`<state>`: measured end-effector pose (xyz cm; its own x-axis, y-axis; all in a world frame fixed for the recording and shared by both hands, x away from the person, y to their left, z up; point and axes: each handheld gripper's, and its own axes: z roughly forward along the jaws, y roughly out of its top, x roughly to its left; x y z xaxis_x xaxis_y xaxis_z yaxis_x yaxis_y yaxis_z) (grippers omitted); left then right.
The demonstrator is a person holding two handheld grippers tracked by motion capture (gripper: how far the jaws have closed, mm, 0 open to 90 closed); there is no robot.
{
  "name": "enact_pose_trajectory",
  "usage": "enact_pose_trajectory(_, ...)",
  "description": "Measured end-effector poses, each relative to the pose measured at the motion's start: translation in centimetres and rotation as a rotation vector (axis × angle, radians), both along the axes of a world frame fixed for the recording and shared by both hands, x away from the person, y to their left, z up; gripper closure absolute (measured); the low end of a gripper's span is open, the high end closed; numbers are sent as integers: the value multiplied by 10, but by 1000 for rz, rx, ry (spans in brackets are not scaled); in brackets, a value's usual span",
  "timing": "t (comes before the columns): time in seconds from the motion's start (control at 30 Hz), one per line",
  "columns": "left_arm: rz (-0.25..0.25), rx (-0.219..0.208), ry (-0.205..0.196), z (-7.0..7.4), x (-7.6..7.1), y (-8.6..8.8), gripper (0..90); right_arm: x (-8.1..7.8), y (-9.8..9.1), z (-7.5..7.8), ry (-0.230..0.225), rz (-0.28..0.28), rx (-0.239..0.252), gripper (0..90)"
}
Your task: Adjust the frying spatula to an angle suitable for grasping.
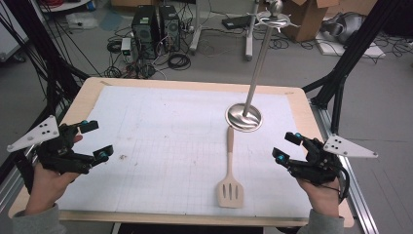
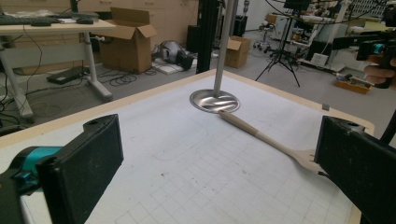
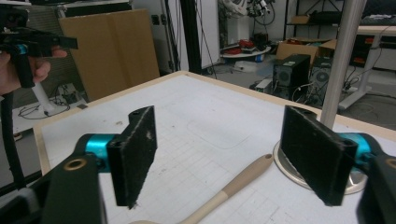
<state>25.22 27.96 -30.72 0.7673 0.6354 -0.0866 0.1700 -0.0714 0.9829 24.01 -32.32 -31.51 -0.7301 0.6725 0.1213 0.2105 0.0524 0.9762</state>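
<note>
A wooden slotted spatula (image 1: pixel 230 170) lies flat on the white grid mat (image 1: pixel 160 141), its handle end touching the round base of a metal stand (image 1: pixel 243 118). The stand's thin pole (image 1: pixel 258 63) rises to a hooked top. My left gripper (image 1: pixel 97 140) hovers open over the mat's left edge, far from the spatula, with nothing between its jaws. My right gripper (image 1: pixel 287 146) is open to the right of the spatula, holding nothing. In the right gripper view the spatula handle (image 3: pixel 233 184) lies low between the jaws, untouched. The left gripper view shows the spatula (image 2: pixel 261 135) beyond the jaws.
The mat covers a wooden table (image 1: pixel 195 84) with a bare rim. Black frame posts (image 1: pixel 341 68) stand at both back corners. Computer towers (image 1: pixel 155 27), cables and cardboard boxes (image 1: pixel 307 17) sit on the floor behind the table.
</note>
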Motion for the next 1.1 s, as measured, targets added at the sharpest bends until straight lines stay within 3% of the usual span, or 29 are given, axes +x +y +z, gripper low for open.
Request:
enact_pose_trajectory(0.2,-1,1,2,0,0,-1,18,2,0,-3,14,5,-8,380)
enact_pose_trajectory(0.53,4,1,7,-2,0,1,18,8,5,-12,34,7,-65,560)
enact_pose_trajectory(1.1,6,8,11,-4,1,-1,18,22,10,-28,88,-23,-68,841)
